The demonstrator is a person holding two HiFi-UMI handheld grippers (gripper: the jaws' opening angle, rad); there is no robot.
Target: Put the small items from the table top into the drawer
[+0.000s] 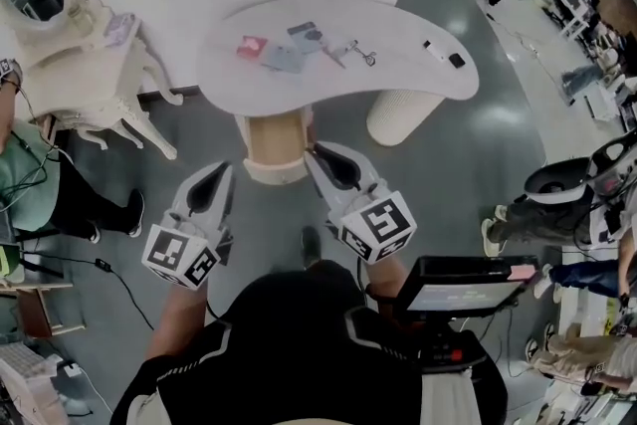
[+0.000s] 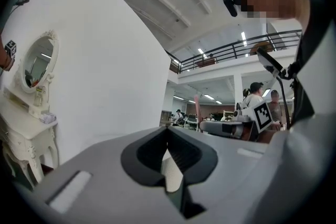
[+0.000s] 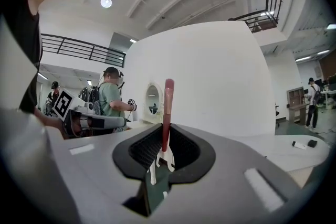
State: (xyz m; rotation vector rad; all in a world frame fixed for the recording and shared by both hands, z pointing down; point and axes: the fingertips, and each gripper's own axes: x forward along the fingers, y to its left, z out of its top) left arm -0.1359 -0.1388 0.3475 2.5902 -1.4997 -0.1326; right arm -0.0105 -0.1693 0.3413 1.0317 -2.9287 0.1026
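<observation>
Items (image 1: 299, 53) lie on the table (image 1: 398, 20) at twelve o'clock in the head view, the drawer (image 1: 271, 142) just below them, so most of the job seems left. In the left gripper view, the left gripper (image 2: 169, 136) is closed and seemingly empty. In the right gripper view, the right gripper (image 3: 167, 139) clamps a thin red-and-white stick (image 3: 167, 107), not yet in the drawer.

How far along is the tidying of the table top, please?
The drawer looks pulled out. The right tool grips a slim red-handled item; the left tool is empty. Several small items still lie on the table.
</observation>
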